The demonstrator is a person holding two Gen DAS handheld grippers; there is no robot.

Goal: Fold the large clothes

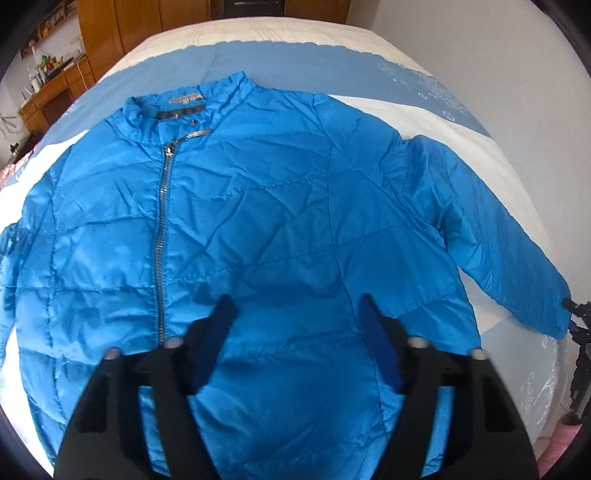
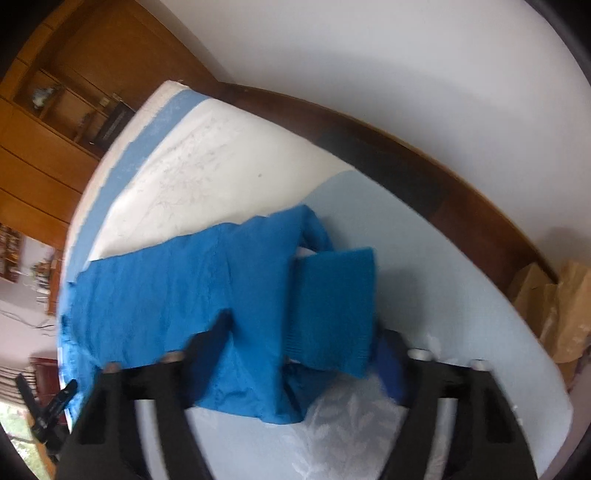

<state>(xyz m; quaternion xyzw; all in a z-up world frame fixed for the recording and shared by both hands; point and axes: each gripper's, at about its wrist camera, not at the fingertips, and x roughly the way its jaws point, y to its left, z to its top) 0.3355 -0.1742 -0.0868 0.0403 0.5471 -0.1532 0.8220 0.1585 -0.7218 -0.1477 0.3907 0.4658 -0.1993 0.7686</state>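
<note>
A bright blue quilted jacket (image 1: pixel 280 221) lies front up and zipped on the bed, collar at the far side, its right sleeve (image 1: pixel 509 251) stretched out to the right. My left gripper (image 1: pixel 295 306) hovers open and empty above the jacket's lower front. In the right wrist view the jacket (image 2: pixel 177 295) lies to the left and its knit cuff (image 2: pixel 332 306) lies between the open fingers of my right gripper (image 2: pixel 303 332), which holds nothing. The right wrist view is blurred.
The bed (image 1: pixel 443 122) has a white and light blue cover. A dark wooden bed frame (image 2: pixel 406 162) runs along the far side by the wall. Wooden cabinets (image 1: pixel 122 33) and a desk (image 1: pixel 48 92) stand beyond the bed. A paper bag (image 2: pixel 561 306) stands at the right.
</note>
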